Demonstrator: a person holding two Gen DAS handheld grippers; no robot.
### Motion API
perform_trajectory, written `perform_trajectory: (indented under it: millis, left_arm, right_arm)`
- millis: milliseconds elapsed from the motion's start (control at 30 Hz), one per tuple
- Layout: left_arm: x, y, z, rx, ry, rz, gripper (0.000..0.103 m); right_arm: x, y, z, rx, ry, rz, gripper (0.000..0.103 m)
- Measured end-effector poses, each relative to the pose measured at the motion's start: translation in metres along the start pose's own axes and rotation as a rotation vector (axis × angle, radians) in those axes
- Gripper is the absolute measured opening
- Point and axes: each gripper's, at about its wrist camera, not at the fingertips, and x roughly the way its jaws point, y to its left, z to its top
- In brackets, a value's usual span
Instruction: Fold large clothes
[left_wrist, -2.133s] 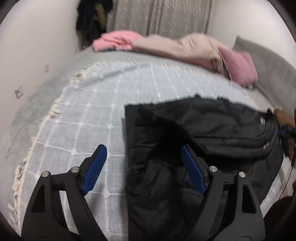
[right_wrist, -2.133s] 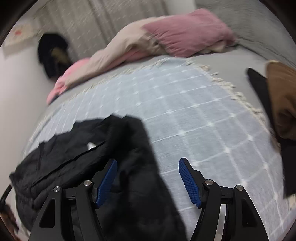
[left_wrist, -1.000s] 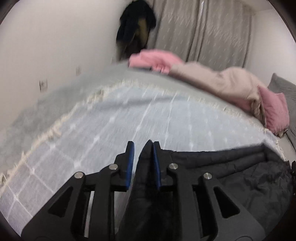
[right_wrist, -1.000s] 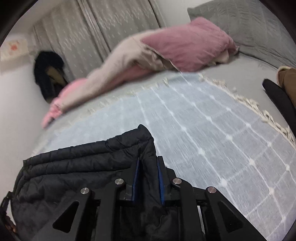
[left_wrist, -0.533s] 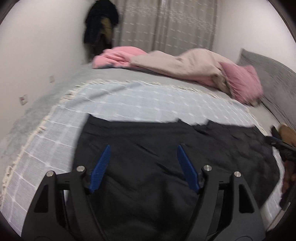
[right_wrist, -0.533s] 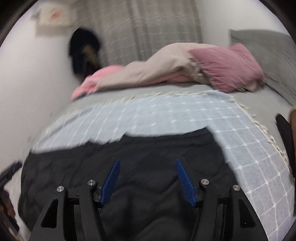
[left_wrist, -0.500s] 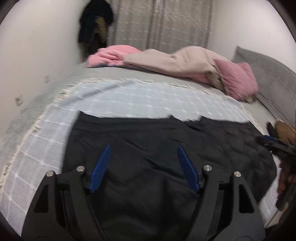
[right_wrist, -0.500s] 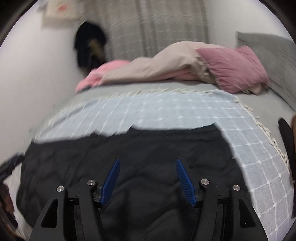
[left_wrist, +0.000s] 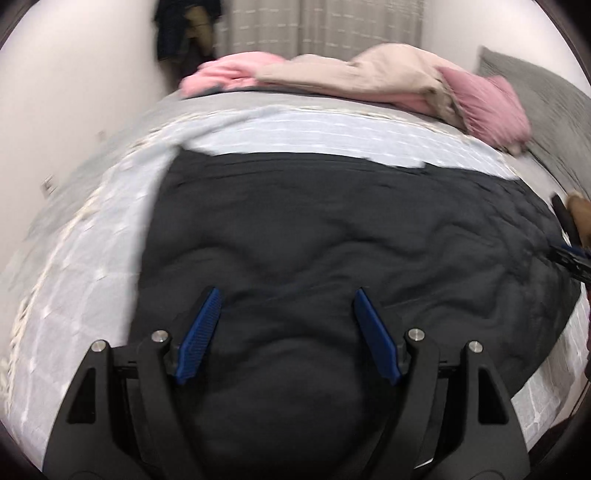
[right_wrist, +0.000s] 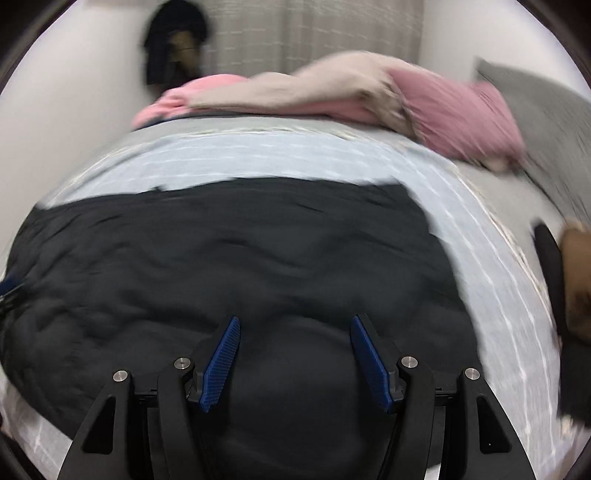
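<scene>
A black quilted jacket (left_wrist: 332, 229) lies spread flat across a pale blue checked blanket (left_wrist: 314, 133) on the bed (left_wrist: 258, 99), covering most of the blanket's near half. Its surface shows soft ripples and its far edge runs roughly straight across the blanket.

The left hand-held gripper (left_wrist: 286, 332) hovers over the near part of the jacket with its blue-padded fingers (left_wrist: 199, 332) spread wide and nothing between them. The right hand-held gripper (right_wrist: 295, 362) is likewise over the near edge of the jacket (right_wrist: 240, 266), its fingers (right_wrist: 221, 362) parted wide and holding nothing. In the left wrist view, the tip of the right hand-held gripper (left_wrist: 570, 256) shows at the jacket's right edge.

At the far side of the bed lies a heap of pink and beige bedding (left_wrist: 369, 74), with a grey pillow (left_wrist: 546, 96) to its right. A dark garment (left_wrist: 184, 26) hangs in the corner beside a pale curtain (left_wrist: 332, 22). At the right edge of the right wrist view sits a brown and black item (right_wrist: 569, 280), too blurred to identify.
</scene>
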Motion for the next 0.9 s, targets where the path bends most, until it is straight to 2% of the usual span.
perform_trajectory:
  millis: [133, 300, 400, 500, 633, 667, 700, 733, 767, 800, 900]
  left_arm:
    - [-0.006, 0.046, -0.012, -0.113, 0.044, -0.018, 0.079]
    - [0.0, 0.089, -0.034, -0.234, 0.151, -0.076, 0.079]
    - [0.014, 0.102, -0.048, -0.339, 0.245, -0.167, 0.079]
    - [0.026, 0.102, -0.054, -0.426, 0.298, -0.281, 0.078]
    - [0.031, 0.1, -0.053, -0.452, 0.298, -0.328, 0.059]
    - [0.032, 0.099, -0.052, -0.455, 0.301, -0.347, 0.047]
    - [0.034, 0.098, -0.052, -0.46, 0.307, -0.364, 0.039]
    - [0.034, 0.099, -0.05, -0.463, 0.308, -0.367, 0.035]
    - [0.035, 0.1, -0.048, -0.467, 0.303, -0.37, 0.028]
    - [0.035, 0.103, -0.046, -0.474, 0.294, -0.372, 0.024]
    - [0.035, 0.107, -0.032, -0.483, 0.238, -0.353, 0.018]
  right_arm:
    - [-0.013, -0.058, -0.009, 0.108, -0.002, -0.014, 0.066]
    - [-0.03, -0.115, -0.028, 0.248, 0.001, -0.025, 0.073]
    - [-0.024, -0.138, -0.037, 0.347, 0.035, -0.016, 0.073]
    - [-0.019, -0.15, -0.047, 0.425, 0.076, 0.015, 0.073]
    - [-0.012, -0.15, -0.054, 0.488, 0.123, 0.134, 0.072]
    - [-0.009, -0.148, -0.055, 0.501, 0.134, 0.172, 0.07]
    - [-0.008, -0.146, -0.056, 0.516, 0.149, 0.218, 0.059]
    - [-0.008, -0.144, -0.057, 0.524, 0.163, 0.24, 0.051]
    - [-0.007, -0.14, -0.058, 0.53, 0.176, 0.256, 0.047]
    - [-0.009, -0.139, -0.058, 0.535, 0.184, 0.274, 0.039]
    - [-0.015, -0.134, -0.059, 0.559, 0.205, 0.32, 0.03]
